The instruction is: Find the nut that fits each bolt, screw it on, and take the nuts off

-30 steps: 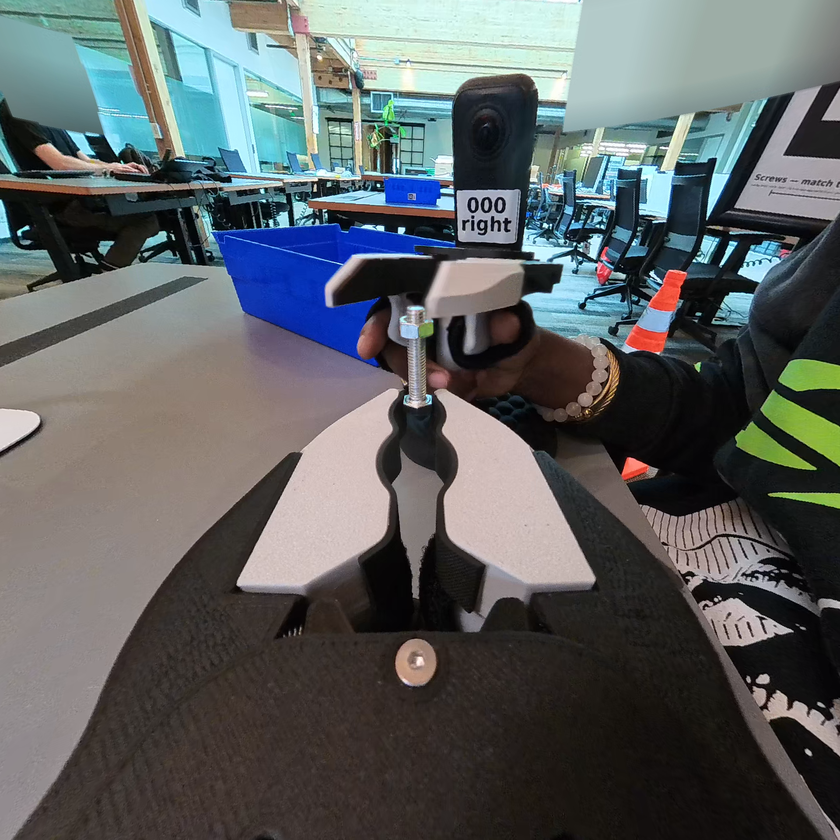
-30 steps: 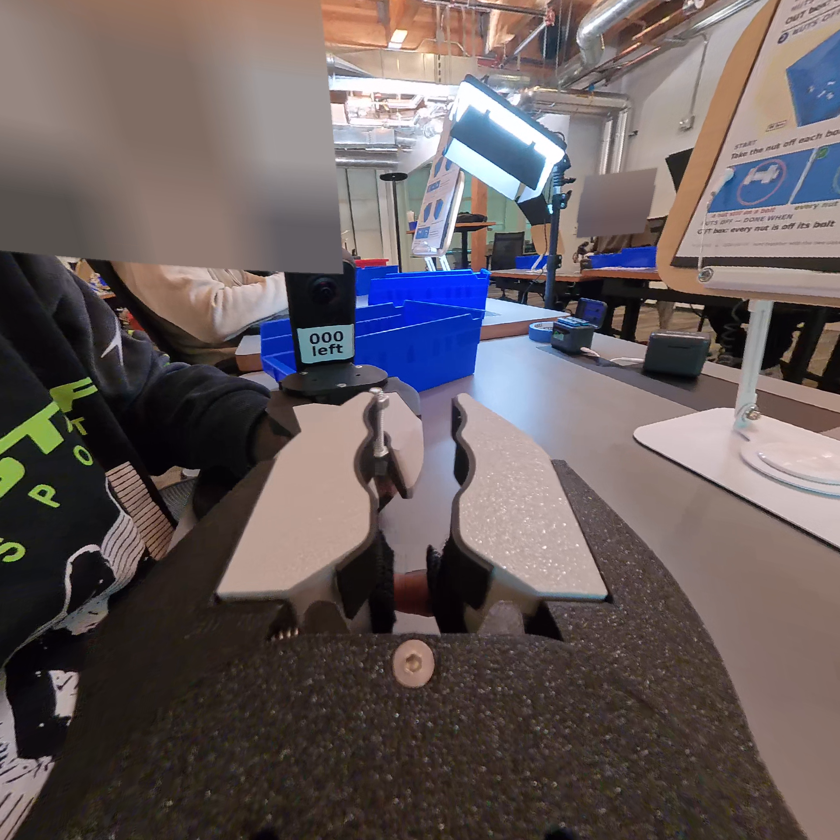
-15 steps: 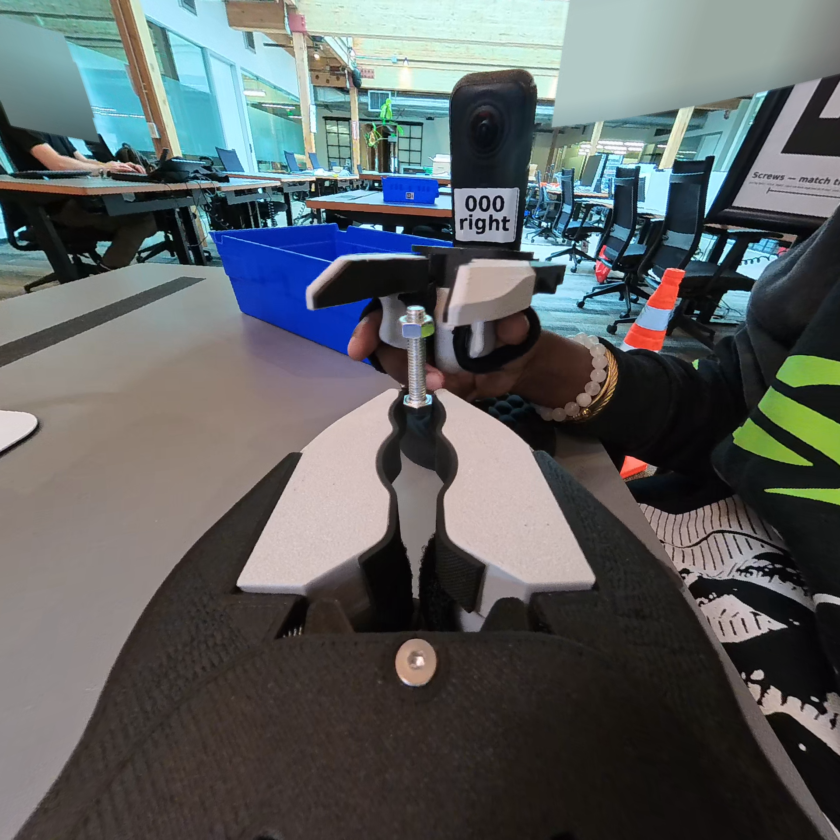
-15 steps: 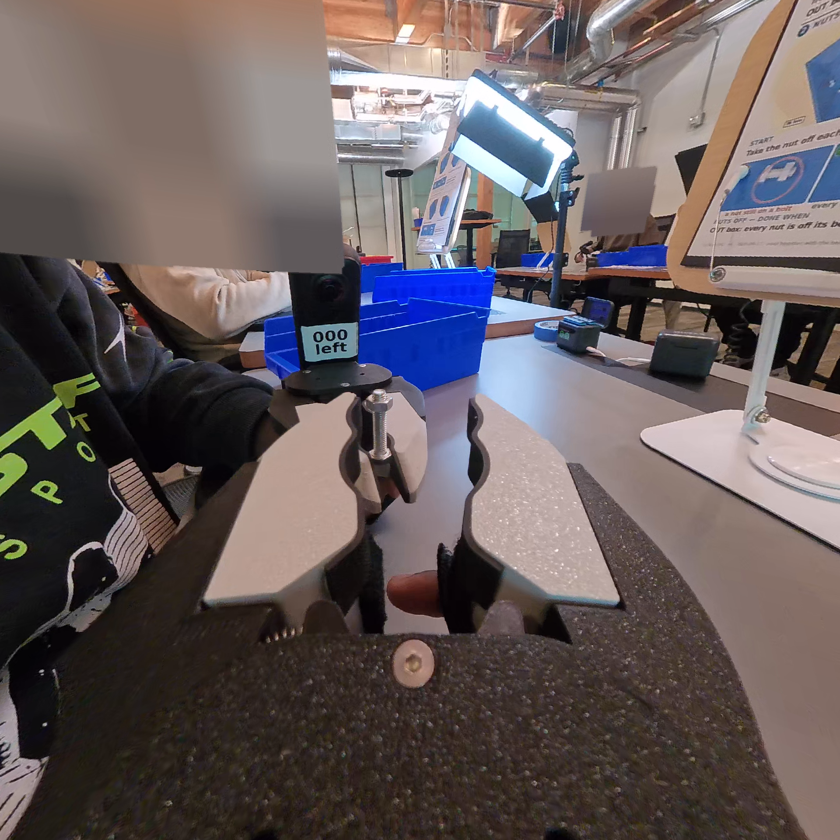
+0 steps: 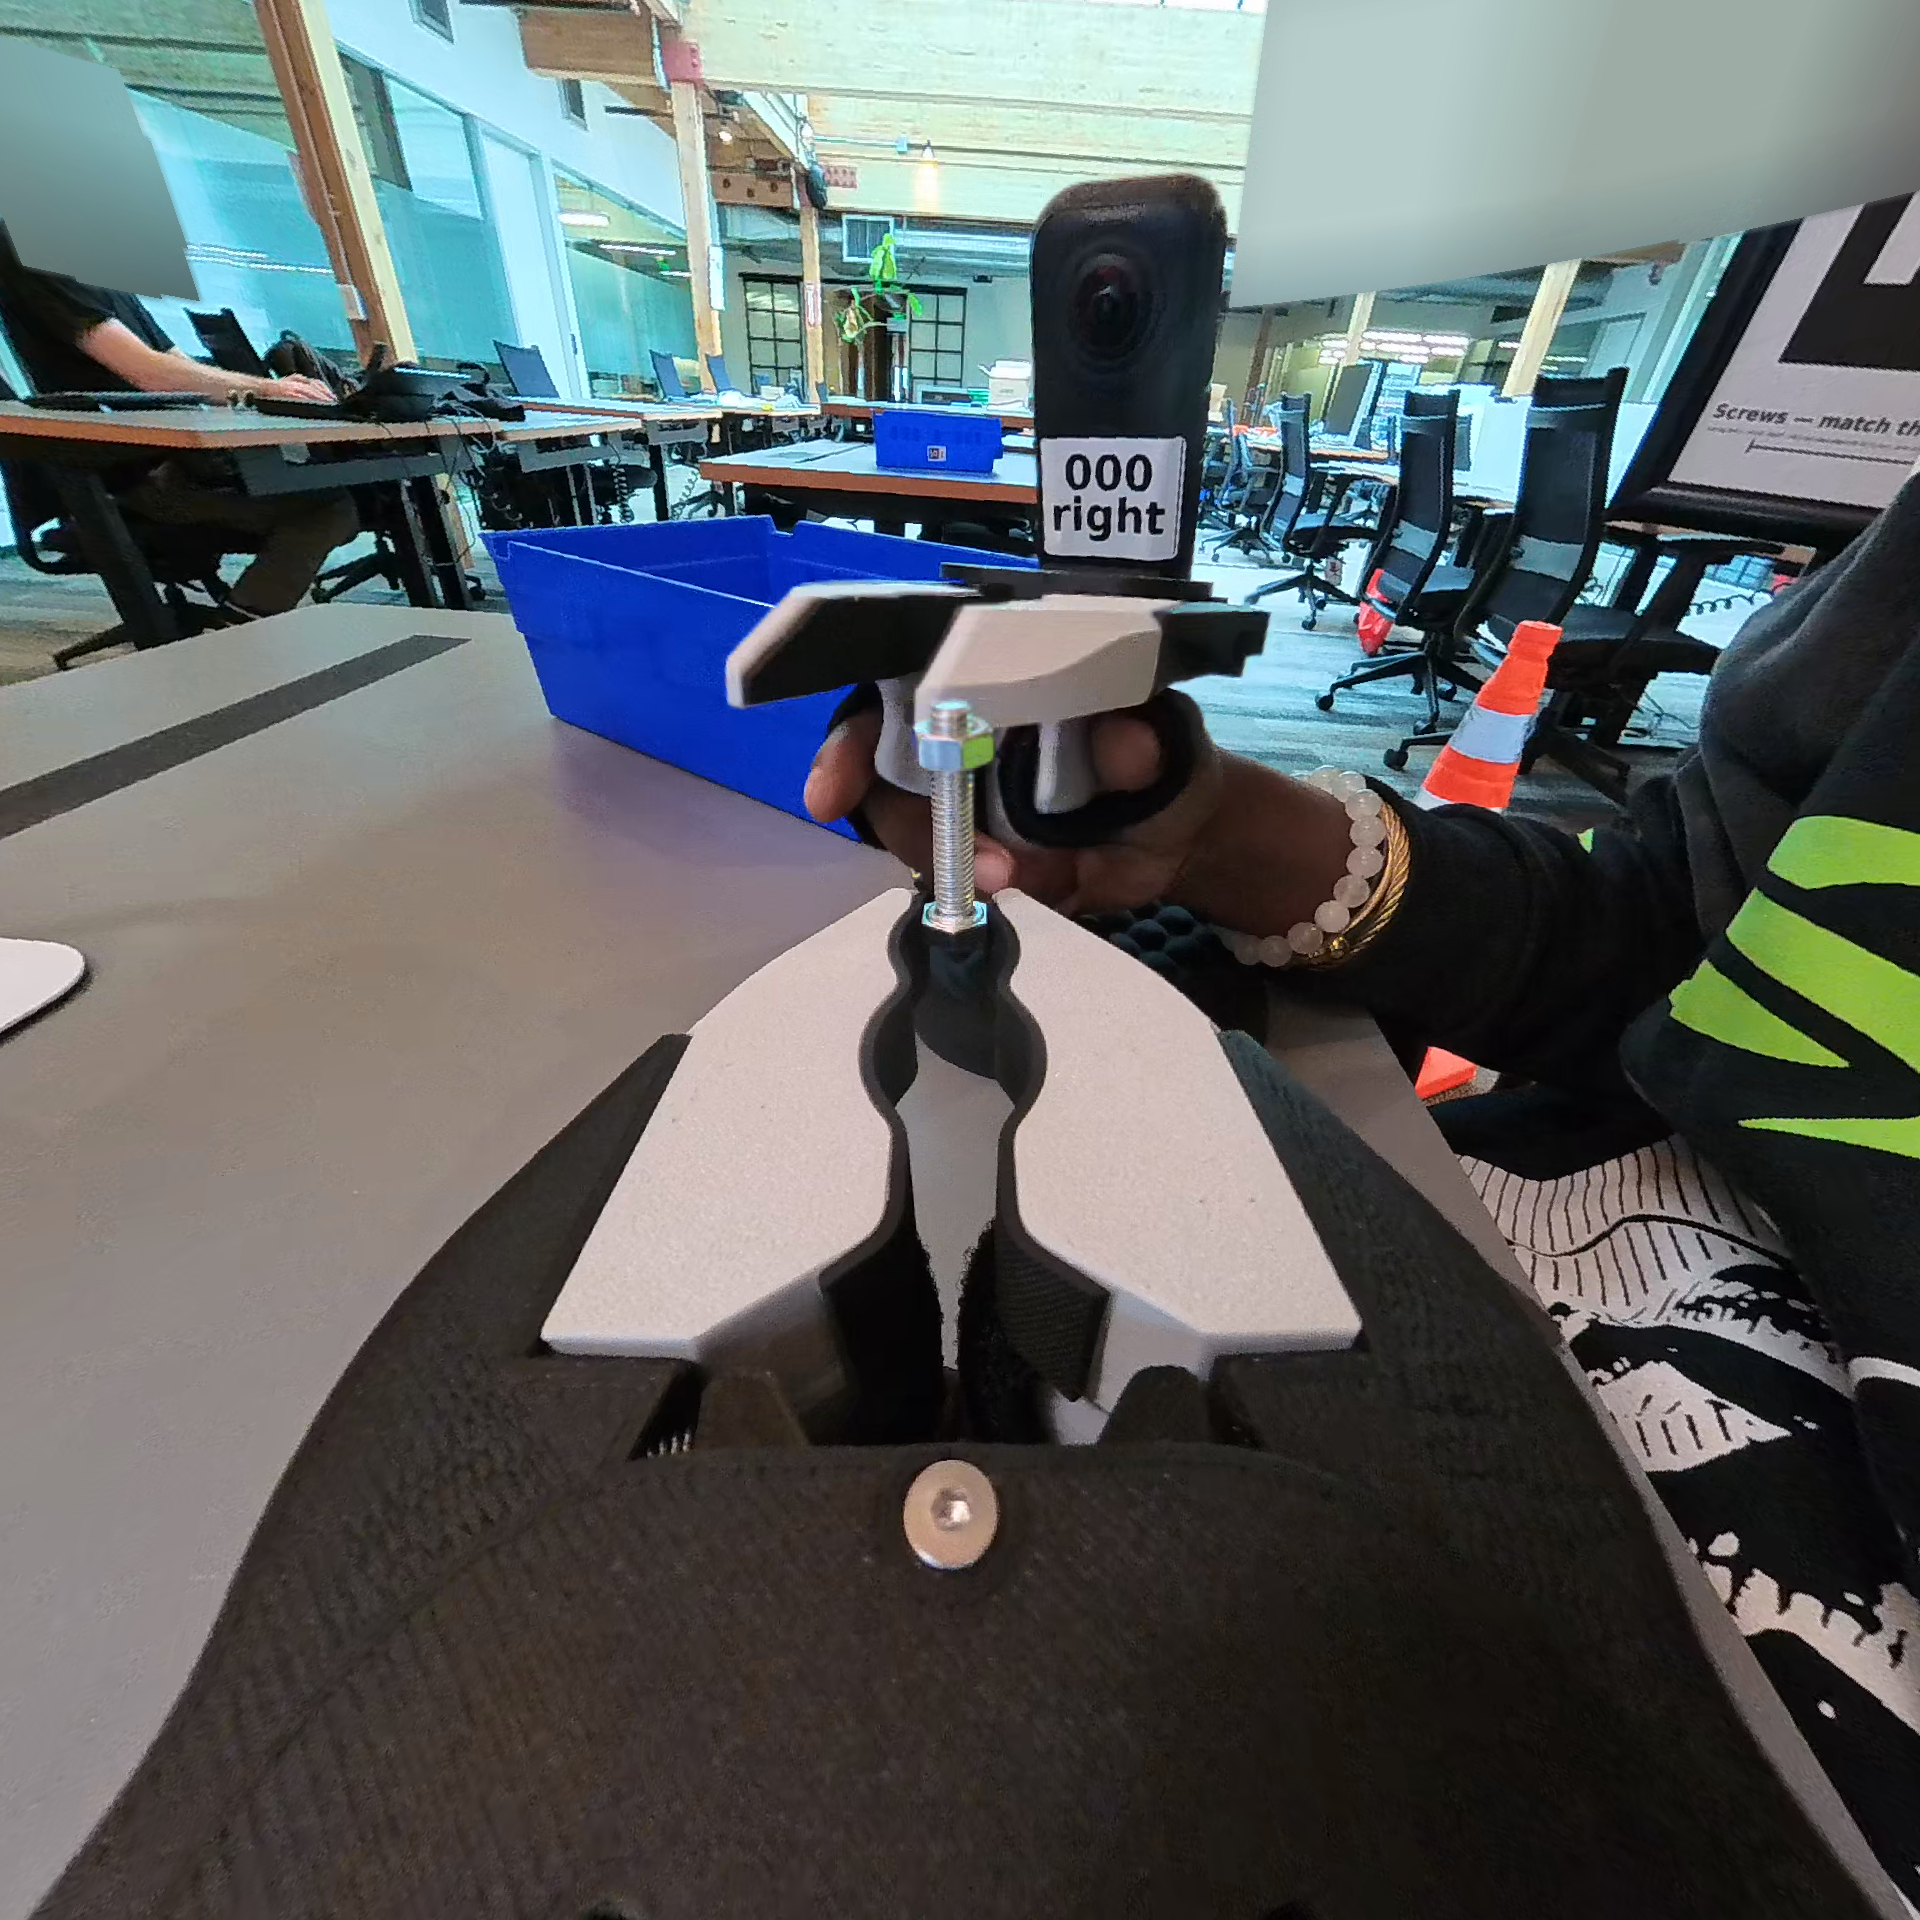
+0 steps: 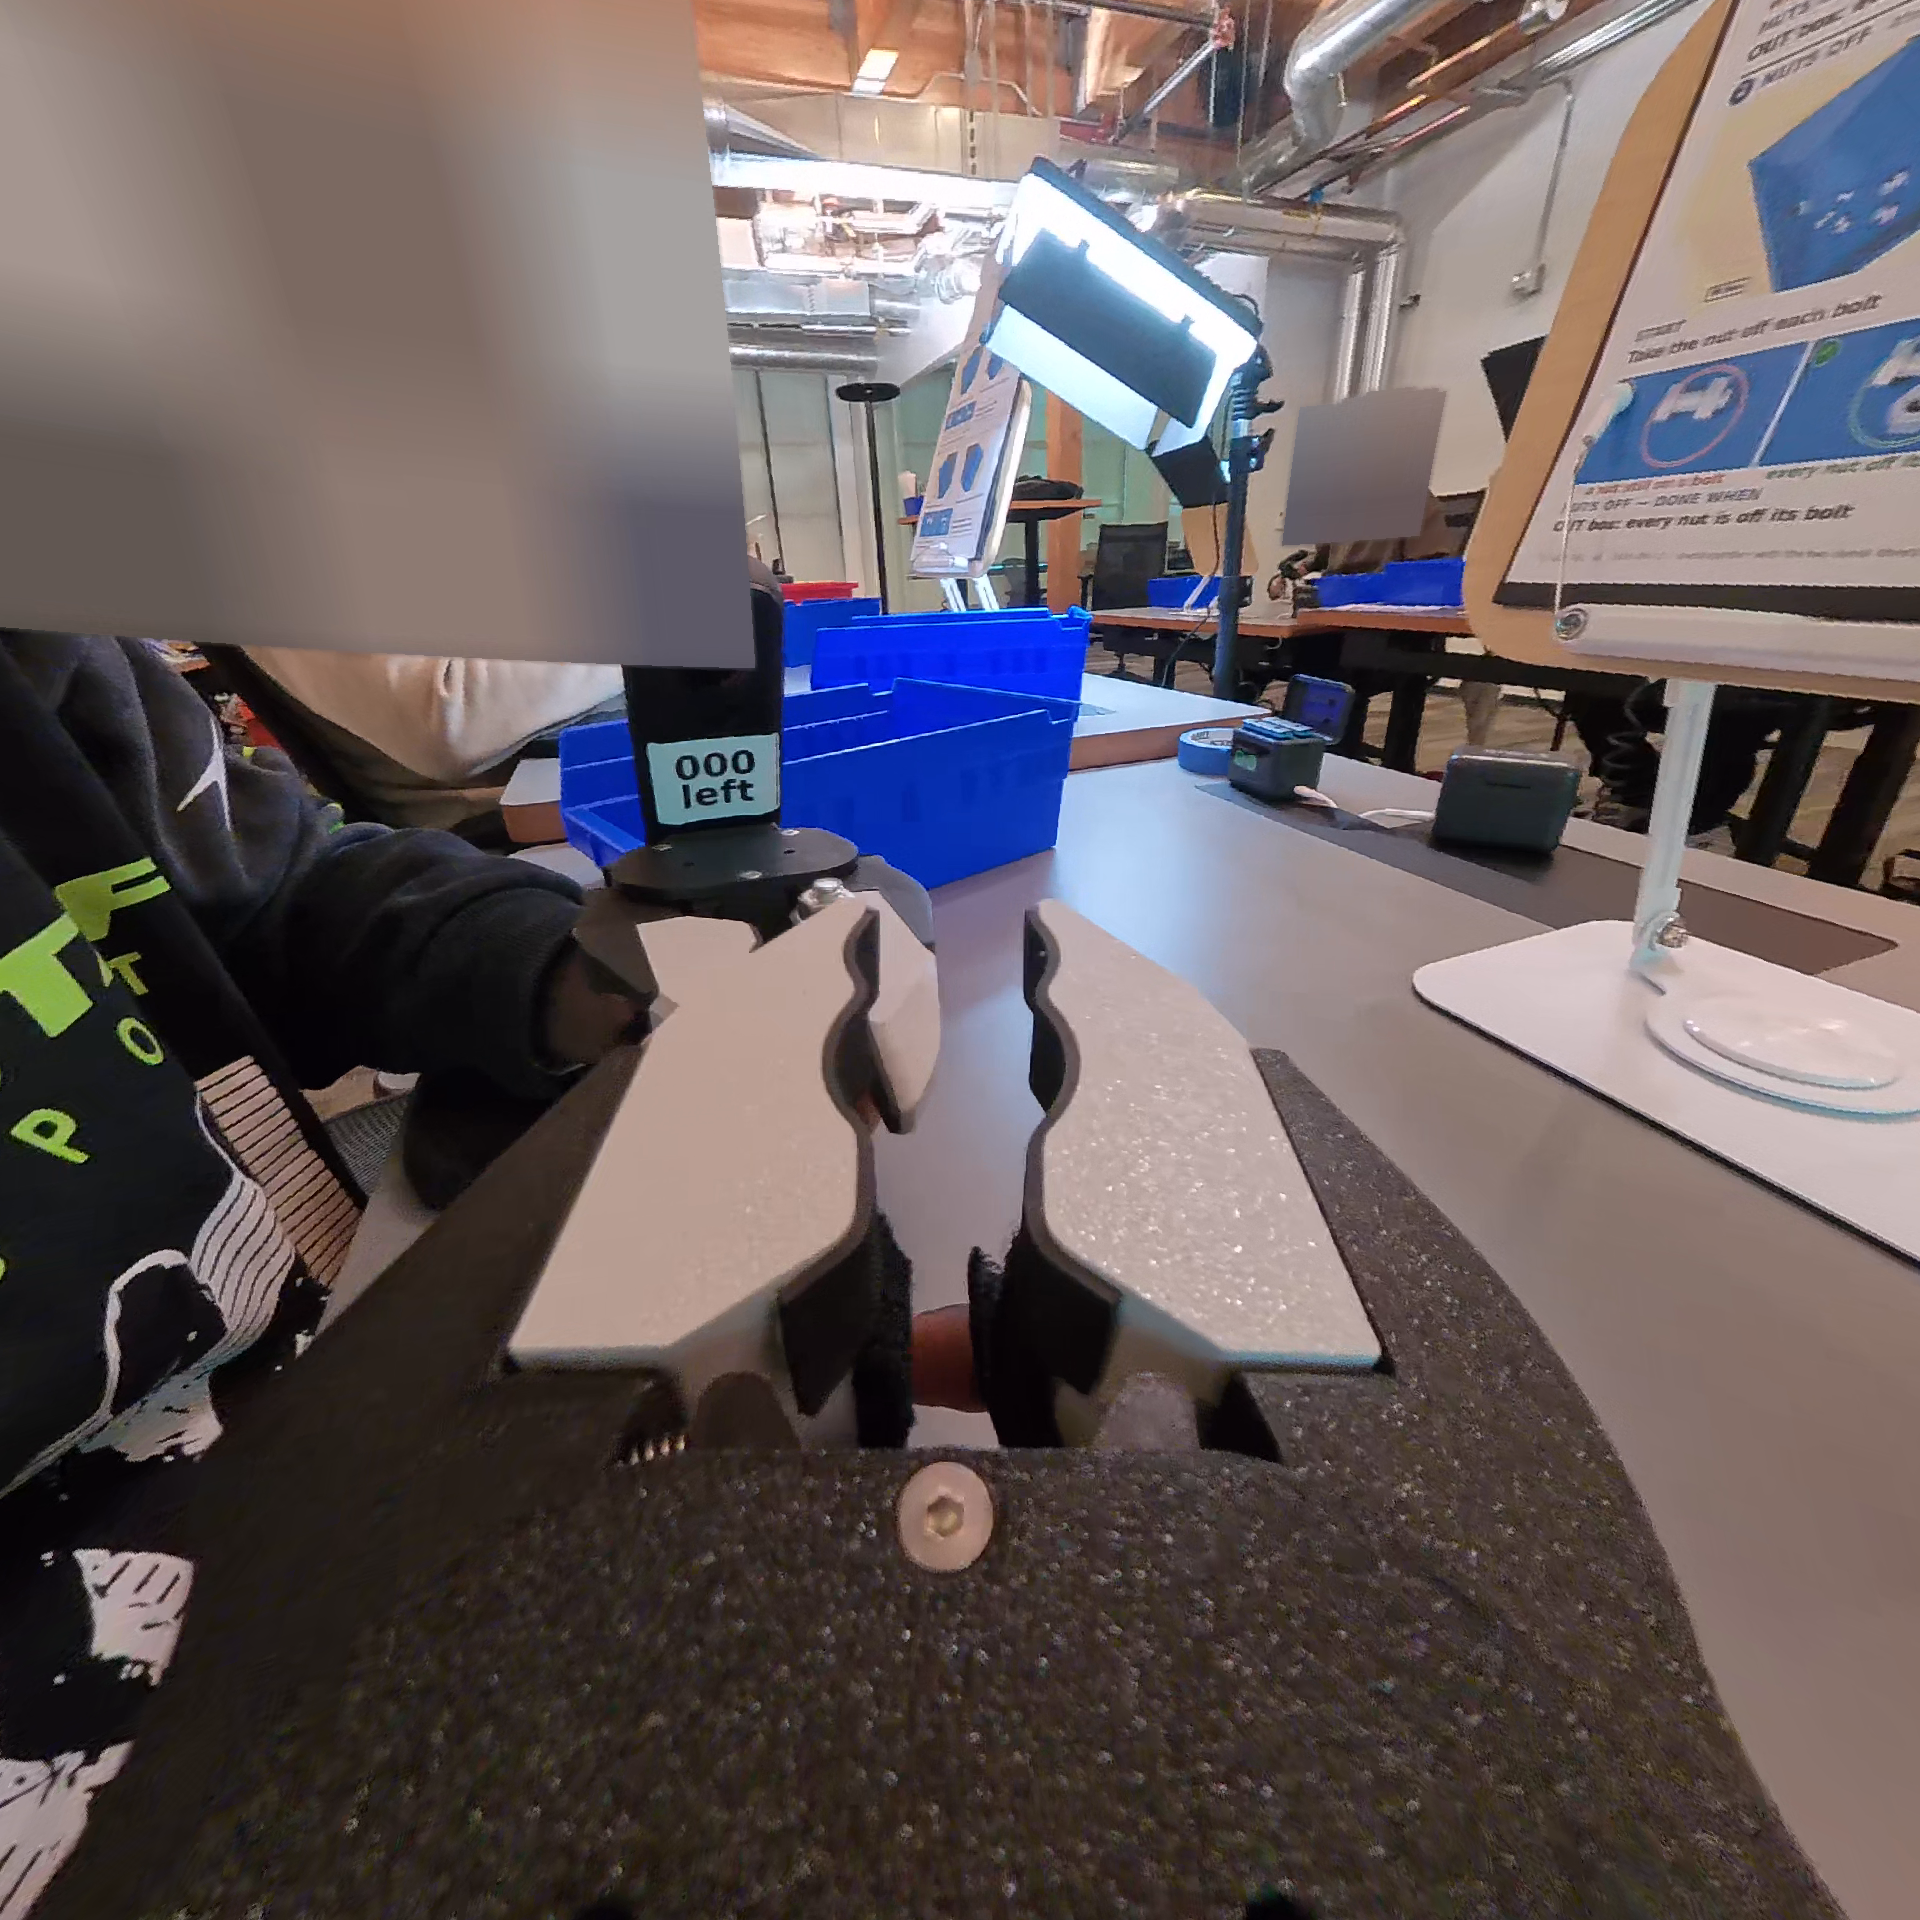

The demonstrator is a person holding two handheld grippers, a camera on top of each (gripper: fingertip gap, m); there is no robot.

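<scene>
Left gripper (image 5: 954,914) clamped on the lower end of a bolt (image 5: 952,831) standing upright at frame centre, a nut (image 5: 952,744) near its top just below the right gripper (image 5: 862,665), whose fingers stand apart with nothing between them. Blue bin (image 5: 634,634) just behind at upper centre, grey table (image 5: 312,935) bare across the left half of the frame, its edge running down the right side beside a sleeve (image 5: 1558,914)
</scene>
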